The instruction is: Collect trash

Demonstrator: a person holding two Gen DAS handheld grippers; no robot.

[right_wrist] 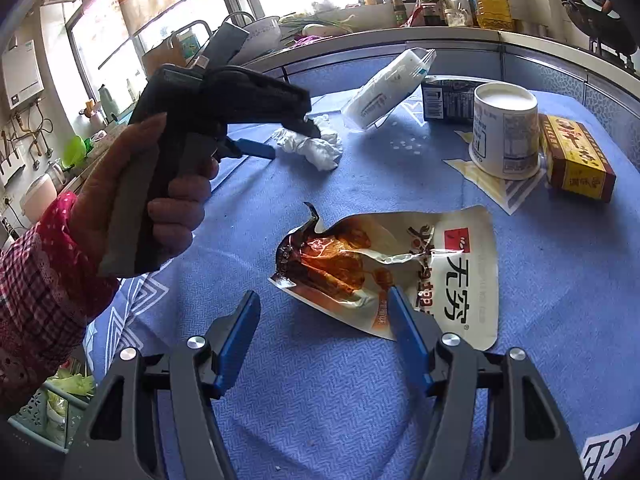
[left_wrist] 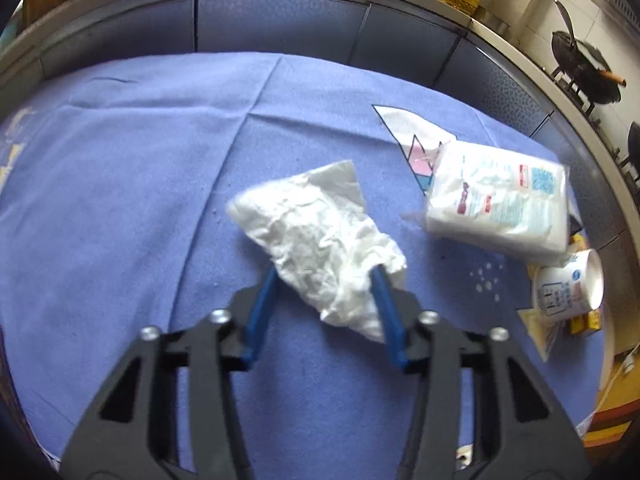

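A crumpled white tissue [left_wrist: 320, 236] lies on the blue tablecloth [left_wrist: 120, 184]. My left gripper [left_wrist: 326, 272] is open, its blue fingers on either side of the tissue's near end. In the right wrist view the left gripper [right_wrist: 280, 140] reaches the same tissue [right_wrist: 316, 146]. An empty snack wrapper [right_wrist: 392, 268], torn open, lies on the cloth. My right gripper [right_wrist: 322, 300] is open just above the wrapper's near edge, its right finger [right_wrist: 404, 320] over the wrapper.
A tissue pack [left_wrist: 500, 204] [right_wrist: 384, 88], a white cup [left_wrist: 568, 284] [right_wrist: 504, 128], a yellow box [right_wrist: 576, 156] and a dark carton [right_wrist: 448, 100] stand at the table's far side. A counter with bottles [right_wrist: 488, 0] and a wok [left_wrist: 584, 72] lies behind.
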